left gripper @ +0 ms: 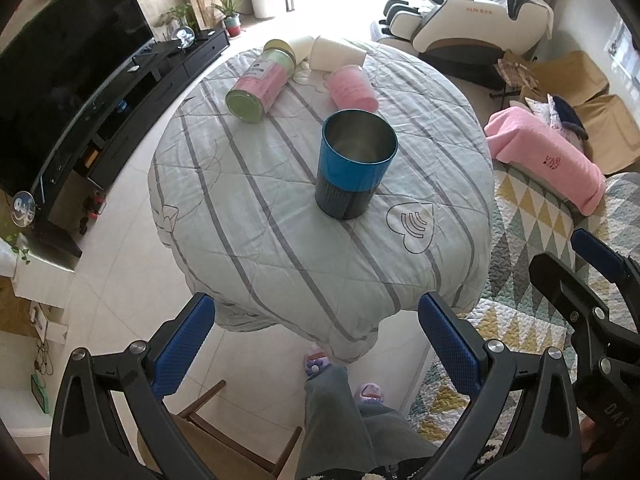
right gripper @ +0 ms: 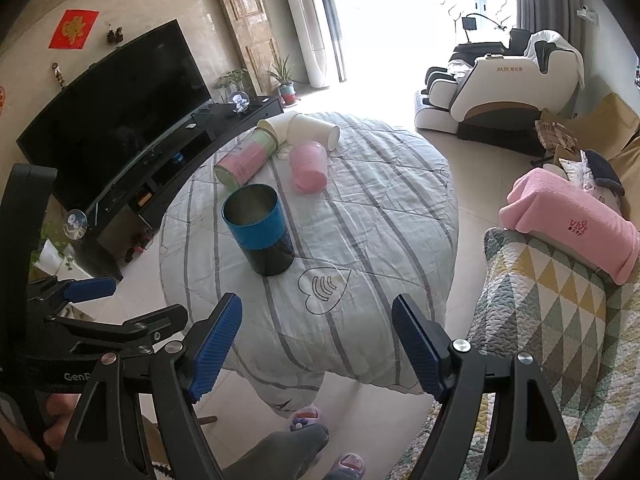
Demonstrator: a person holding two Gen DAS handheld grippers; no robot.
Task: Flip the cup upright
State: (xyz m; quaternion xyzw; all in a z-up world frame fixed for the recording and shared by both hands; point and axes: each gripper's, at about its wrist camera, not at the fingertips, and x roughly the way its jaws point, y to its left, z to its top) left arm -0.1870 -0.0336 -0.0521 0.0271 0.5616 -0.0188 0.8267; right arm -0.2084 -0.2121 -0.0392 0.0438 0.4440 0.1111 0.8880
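A blue and black metal cup [left gripper: 352, 164] stands upright, mouth up, near the middle of the round cloth-covered table [left gripper: 280, 240]; it also shows in the right wrist view [right gripper: 260, 228]. My left gripper [left gripper: 316, 344] is open and empty, held back above the table's near edge. My right gripper [right gripper: 316, 344] is open and empty too, also short of the table. A pink cup [left gripper: 352, 88] lies on its side behind the blue cup, and shows in the right wrist view [right gripper: 308, 166]. Two white paper cups [left gripper: 336, 54] lie on their sides at the far edge.
A pink and green tin [left gripper: 260, 86] lies on its side at the far left of the table. A TV stand [left gripper: 120, 92] is to the left, a sofa with a pink towel [left gripper: 548, 156] to the right, a wooden stool [left gripper: 216, 436] and the person's legs below.
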